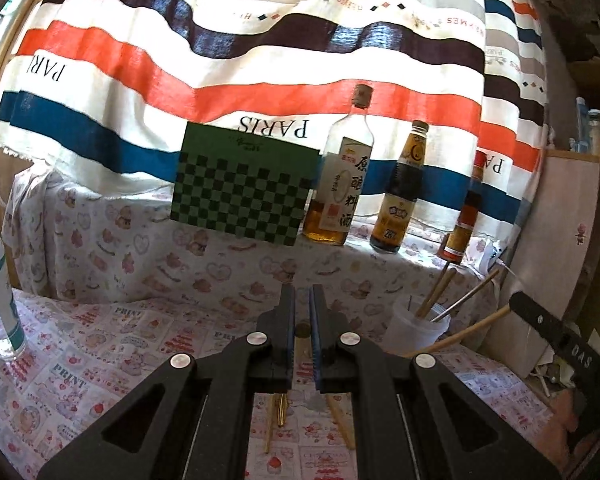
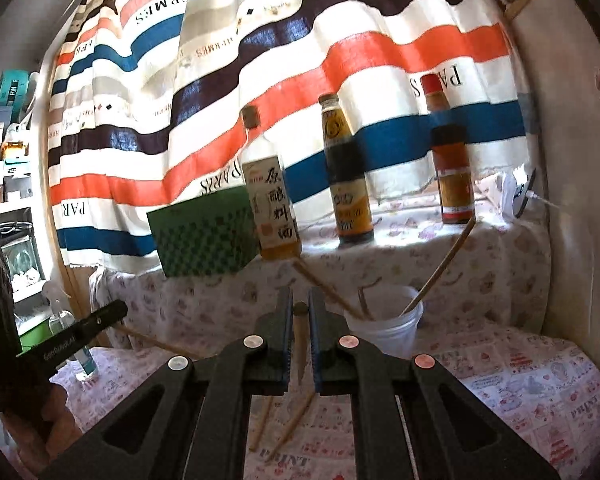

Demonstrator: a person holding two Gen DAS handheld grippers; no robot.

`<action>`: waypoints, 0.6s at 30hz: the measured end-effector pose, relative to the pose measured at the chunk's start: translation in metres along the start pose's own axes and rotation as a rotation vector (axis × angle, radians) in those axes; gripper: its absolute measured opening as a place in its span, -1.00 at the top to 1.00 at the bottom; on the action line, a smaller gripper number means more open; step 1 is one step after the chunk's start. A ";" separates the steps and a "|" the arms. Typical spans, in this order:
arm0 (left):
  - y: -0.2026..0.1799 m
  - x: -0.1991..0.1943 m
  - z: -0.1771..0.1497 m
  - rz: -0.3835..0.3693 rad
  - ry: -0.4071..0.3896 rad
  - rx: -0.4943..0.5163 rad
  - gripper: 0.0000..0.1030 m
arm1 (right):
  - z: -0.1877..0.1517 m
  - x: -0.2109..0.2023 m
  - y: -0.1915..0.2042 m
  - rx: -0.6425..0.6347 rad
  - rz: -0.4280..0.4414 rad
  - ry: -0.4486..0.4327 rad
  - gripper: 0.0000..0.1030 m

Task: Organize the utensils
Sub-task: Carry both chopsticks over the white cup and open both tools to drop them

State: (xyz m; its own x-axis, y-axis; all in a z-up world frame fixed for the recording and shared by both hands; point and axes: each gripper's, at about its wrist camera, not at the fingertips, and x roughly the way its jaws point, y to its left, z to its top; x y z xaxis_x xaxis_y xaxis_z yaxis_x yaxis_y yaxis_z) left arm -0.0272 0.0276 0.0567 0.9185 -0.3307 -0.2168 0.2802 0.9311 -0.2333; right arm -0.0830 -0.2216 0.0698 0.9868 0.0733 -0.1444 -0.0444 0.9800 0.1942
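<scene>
Black jointed plastic arms with round silver rivets fill the bottom of both wrist views. Between the blue ribbed pads of the left gripper [image 1: 302, 312] sits a thin brass-coloured utensil handle [image 1: 301, 340]; the jaws stand narrow and clamp it, its long axis running along the fingers, round end forward. From the right wrist view, the left gripper [image 2: 118, 310] shows at the left edge, a long wooden chopstick [image 2: 156, 343] trailing from its tip.

Right gripper [image 2: 300, 310] is likewise nearly closed, pinching a pale wooden chopstick [image 2: 300, 340] whose blunt round end shows between the pads and whose shaft runs back toward the camera. From the left wrist view, the right gripper [image 1: 518, 304] appears at the right edge with that stick's length slanting down-left beside the white plastic cup [image 1: 414, 330].

That translucent cup stands on the printed tablecloth [image 1: 100, 344] and holds several slim sticks [image 1: 440, 288], wooden and metal, leaning up and to the right. More loose chopsticks [image 2: 296, 420] lie flat on the cloth beneath the right gripper, pointing roughly away from the camera.

Behind, on a cloth-covered ledge, stand a green checked box [image 1: 244, 188], a clear glass bottle [image 1: 342, 184] of amber liquid, a dark sauce bottle [image 1: 402, 196] and a small red-capped bottle [image 2: 452, 160], before a striped curtain [image 1: 220, 60].
</scene>
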 end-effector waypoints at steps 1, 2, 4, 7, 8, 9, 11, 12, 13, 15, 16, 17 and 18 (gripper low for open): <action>-0.002 0.000 0.001 0.005 -0.008 0.012 0.89 | 0.002 0.000 -0.001 0.006 -0.004 -0.004 0.83; -0.003 0.001 0.002 0.008 -0.007 0.016 0.89 | 0.005 0.001 -0.003 0.018 -0.003 0.000 0.83; -0.004 0.005 0.006 0.002 0.014 -0.012 0.89 | 0.013 0.004 -0.006 0.030 0.007 0.015 0.83; -0.010 0.011 0.010 0.012 0.041 -0.037 0.89 | 0.035 0.004 -0.011 0.033 0.008 0.010 0.83; -0.013 0.012 0.011 0.015 0.041 -0.033 0.89 | 0.041 0.003 -0.012 0.033 0.004 0.004 0.83; -0.017 0.014 0.013 0.016 0.041 -0.024 0.89 | 0.048 0.001 -0.014 0.036 -0.004 -0.012 0.83; -0.026 0.016 0.020 0.016 0.036 -0.008 0.89 | 0.062 -0.002 -0.016 0.032 -0.003 -0.032 0.83; -0.032 0.017 0.024 0.016 0.029 0.001 0.89 | 0.069 -0.003 -0.016 0.022 -0.003 -0.041 0.83; -0.036 0.017 0.028 0.013 0.022 0.008 0.89 | 0.075 -0.004 -0.017 0.014 -0.010 -0.055 0.83; -0.047 0.018 0.039 0.007 0.002 0.027 0.89 | 0.085 -0.006 -0.018 -0.002 -0.023 -0.080 0.84; -0.052 0.018 0.044 0.002 -0.007 0.034 0.89 | 0.091 -0.005 -0.020 -0.008 -0.034 -0.094 0.84; -0.058 0.019 0.050 -0.006 -0.015 0.040 0.89 | 0.096 -0.004 -0.022 -0.010 -0.038 -0.099 0.84; -0.063 0.021 0.056 -0.011 -0.022 0.046 0.89 | 0.101 -0.001 -0.025 -0.008 -0.037 -0.101 0.84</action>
State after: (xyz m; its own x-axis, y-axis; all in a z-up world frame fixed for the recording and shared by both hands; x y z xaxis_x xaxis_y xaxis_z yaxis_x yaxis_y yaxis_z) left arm -0.0104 -0.0298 0.1198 0.9211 -0.3379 -0.1935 0.3024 0.9338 -0.1913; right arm -0.0667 -0.2644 0.1635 0.9985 0.0184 -0.0522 -0.0086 0.9832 0.1823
